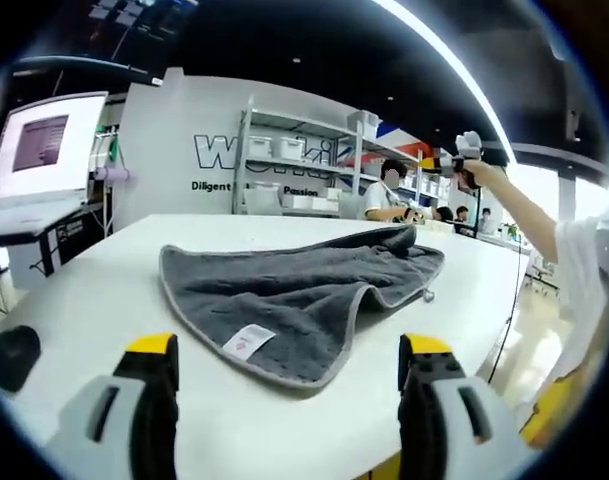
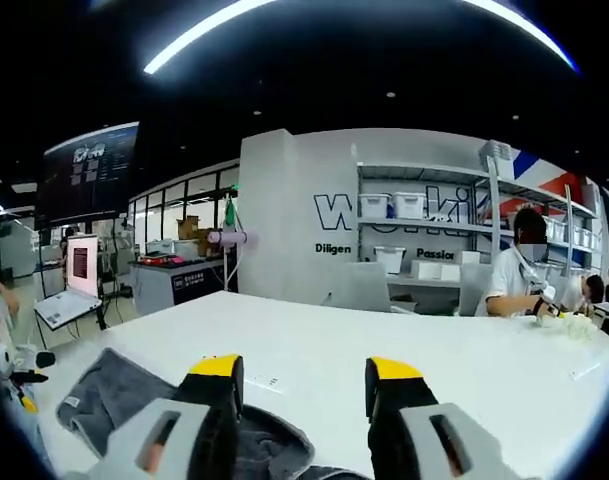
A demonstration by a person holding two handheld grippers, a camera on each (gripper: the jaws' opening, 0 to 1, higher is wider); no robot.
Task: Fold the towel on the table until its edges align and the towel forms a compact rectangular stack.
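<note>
Yellow-tipped jaws of the left gripper [image 1: 289, 358] stand spread apart, nothing between them, hovering just short of the towel's near edge. Right gripper [image 2: 302, 378] likewise released, jaws parted over bare white table [image 2: 404, 340], with the grey towel [image 2: 119, 395] low and to the left, partly running under the jaws.

Grey terry towel [image 1: 299, 285] lies near the middle of the white table [image 1: 104, 270], loosely doubled over, not squared: near edge curves in a rounded sweep, right side rumpled and peaked toward the far corner. Pale piped hem all round. White care label [image 1: 248, 341] on the near edge, facing up. Small hanging loop at the right corner, touching the tabletop.

Handling, as a guess: soft, limp, light, no stiffness, so will sag and drag if lifted by one point. Pile likely grips the table a little; not slippery, not fragile. Best taken at two hem corners, pinching the piped edge through both layers, one gripper per corner. Label corner suits the left; rumpled far corner needs flattening first.
</note>
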